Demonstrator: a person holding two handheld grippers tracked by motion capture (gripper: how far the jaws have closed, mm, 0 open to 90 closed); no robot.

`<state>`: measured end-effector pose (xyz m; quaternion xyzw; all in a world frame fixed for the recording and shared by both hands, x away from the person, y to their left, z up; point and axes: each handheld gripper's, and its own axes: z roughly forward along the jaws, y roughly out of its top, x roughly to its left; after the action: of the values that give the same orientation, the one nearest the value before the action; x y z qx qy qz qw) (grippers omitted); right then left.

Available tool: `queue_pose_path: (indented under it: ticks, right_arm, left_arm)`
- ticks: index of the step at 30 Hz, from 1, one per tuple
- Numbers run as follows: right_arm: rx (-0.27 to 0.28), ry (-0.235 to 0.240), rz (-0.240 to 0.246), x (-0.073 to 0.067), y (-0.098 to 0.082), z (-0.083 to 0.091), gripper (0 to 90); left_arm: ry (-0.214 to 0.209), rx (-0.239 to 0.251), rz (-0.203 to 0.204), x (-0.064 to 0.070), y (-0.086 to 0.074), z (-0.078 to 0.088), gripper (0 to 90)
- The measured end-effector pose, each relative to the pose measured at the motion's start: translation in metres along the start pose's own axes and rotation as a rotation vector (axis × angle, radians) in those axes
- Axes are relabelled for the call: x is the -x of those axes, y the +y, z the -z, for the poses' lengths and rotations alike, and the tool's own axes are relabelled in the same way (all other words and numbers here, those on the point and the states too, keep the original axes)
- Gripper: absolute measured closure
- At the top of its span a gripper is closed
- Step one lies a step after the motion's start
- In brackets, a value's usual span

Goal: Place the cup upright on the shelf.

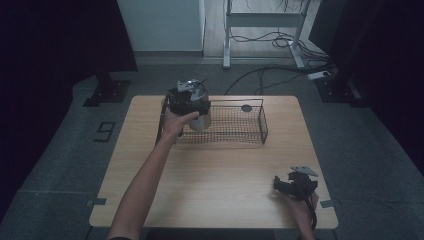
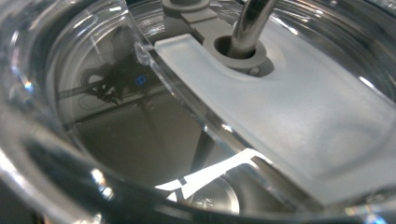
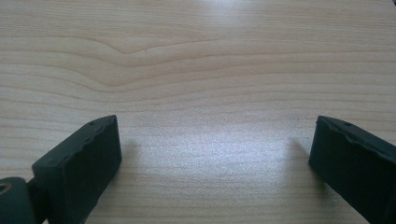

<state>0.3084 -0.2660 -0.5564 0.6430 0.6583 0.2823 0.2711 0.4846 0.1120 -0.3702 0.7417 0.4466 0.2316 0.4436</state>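
While our left gripper (image 1: 192, 100) hovers over the cup (image 1: 200, 117) at the left end of the basket (image 1: 252, 131) by the table's (image 1: 210, 175) far edge, its jaws hidden from us, our right gripper (image 1: 287, 186) rests wide open and empty near the right front corner.

- Our two forearms are bare, no sleeves in sight
- Our left gripper (image 1: 189, 100) is black, topped by a grey plate
- Our right gripper (image 3: 212, 154) has two blocky matt-black jaws, a grey three-cornered plate and a black trailing cable
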Motion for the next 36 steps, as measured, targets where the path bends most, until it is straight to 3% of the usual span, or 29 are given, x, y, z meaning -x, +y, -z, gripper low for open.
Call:
queue_pose_path:
  ticks: [16, 20, 25, 36]
  right_arm:
    - [0.001, 0.0, 0.001, 0.0, 0.0, 0.0, 2.0]
    - [0.0, 0.0, 0.0, 0.0, 0.0, 0.0, 2.0]
    - [0.002, 0.001, -0.001, 0.0, 0.0, 0.0, 2.1]
    - [0.003, 0.0, 0.0, 0.0, 0.0, 0.0, 2.1]
  left_arm:
    - [0.041, -0.032, 0.018, -0.014, -0.001, -0.029, 4.0]
    - [0.047, -0.041, 0.033, -0.015, -0.004, -0.037, 4.0]
    - [0.073, -0.057, 0.017, -0.017, -0.009, -0.047, 4.0]
    - [0.071, -0.092, 0.054, -0.025, -0.028, -0.063, 4.0]
